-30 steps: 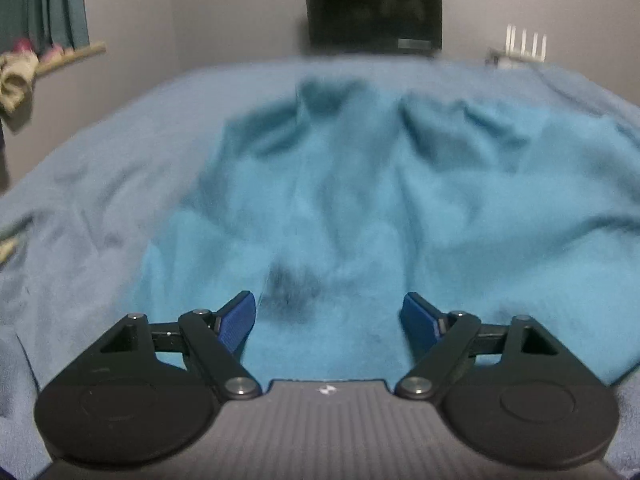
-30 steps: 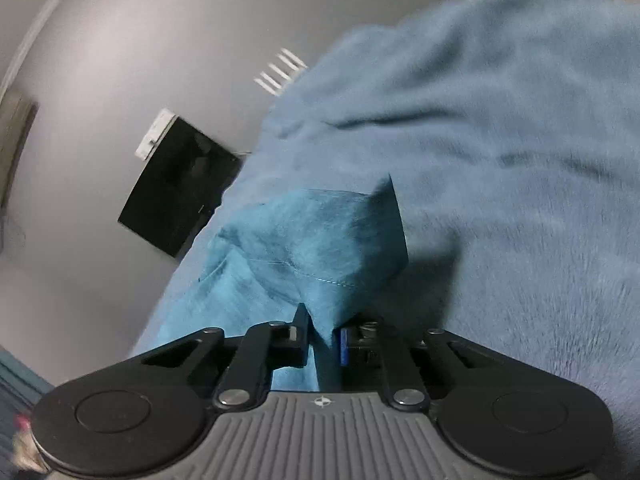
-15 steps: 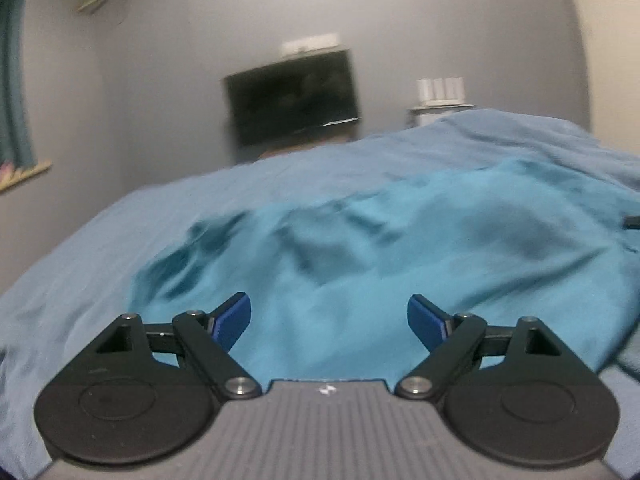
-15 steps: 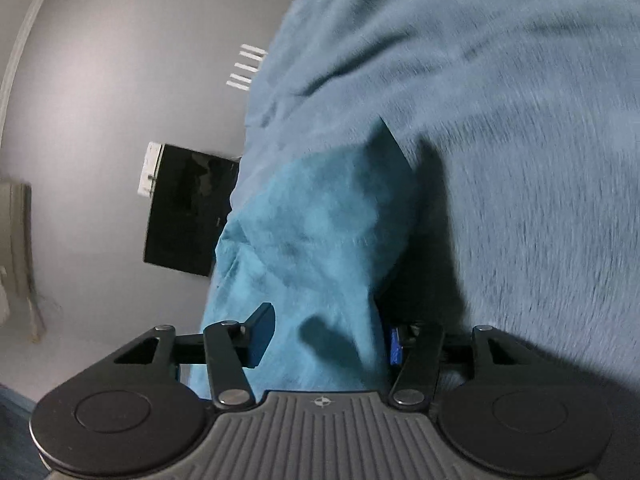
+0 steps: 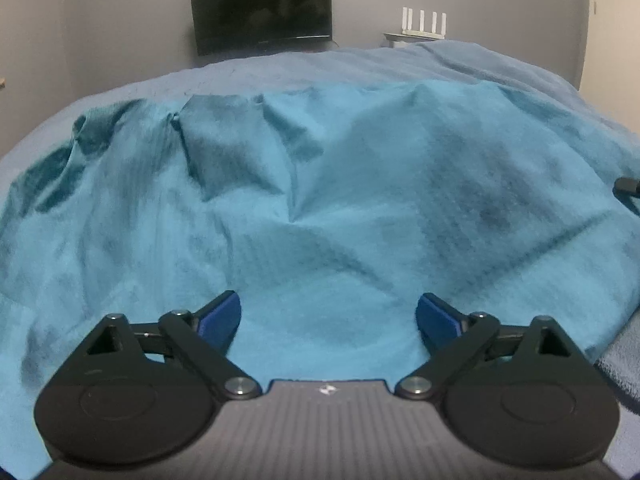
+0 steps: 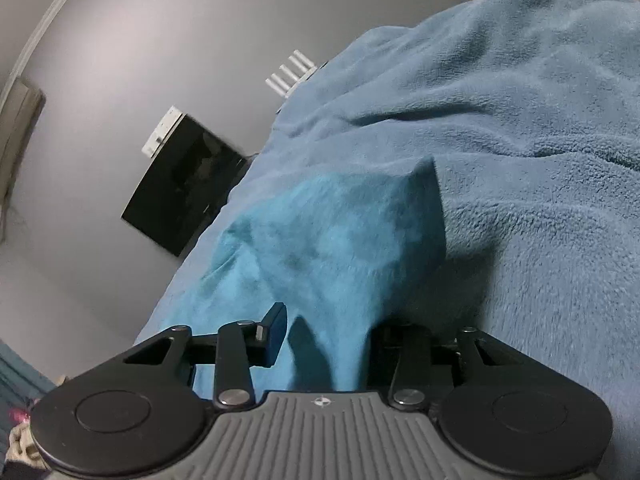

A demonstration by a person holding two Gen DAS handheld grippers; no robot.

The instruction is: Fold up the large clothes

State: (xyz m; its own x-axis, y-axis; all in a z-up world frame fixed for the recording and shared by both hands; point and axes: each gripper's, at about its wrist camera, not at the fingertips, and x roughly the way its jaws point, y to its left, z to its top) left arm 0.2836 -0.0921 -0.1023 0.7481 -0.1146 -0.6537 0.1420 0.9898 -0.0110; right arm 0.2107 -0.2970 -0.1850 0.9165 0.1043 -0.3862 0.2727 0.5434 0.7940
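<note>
Garment [image 5: 320,208] lies rumpled (perhaps a shirt) on blanket [image 5: 280,76].

Right claw [image 6: 324,340] — off the cloth [image 6: 340,240]

Left claw [image 5: 328,318]: black linkage arms, blue pads, silver pivot screws, ribbed grey body

Teal garment [image 5: 320,208], plain, mottled with darker patches, centre frame. Blanket [image 6: 540,160], dusty blue fleece, unpatterned, right of frame. Screen [image 5: 262,8], black, top centre. Wall [image 6: 160,40], pale grey, upper left. Gripper pads [image 5: 222,316], royal blue on black linkages.
</note>
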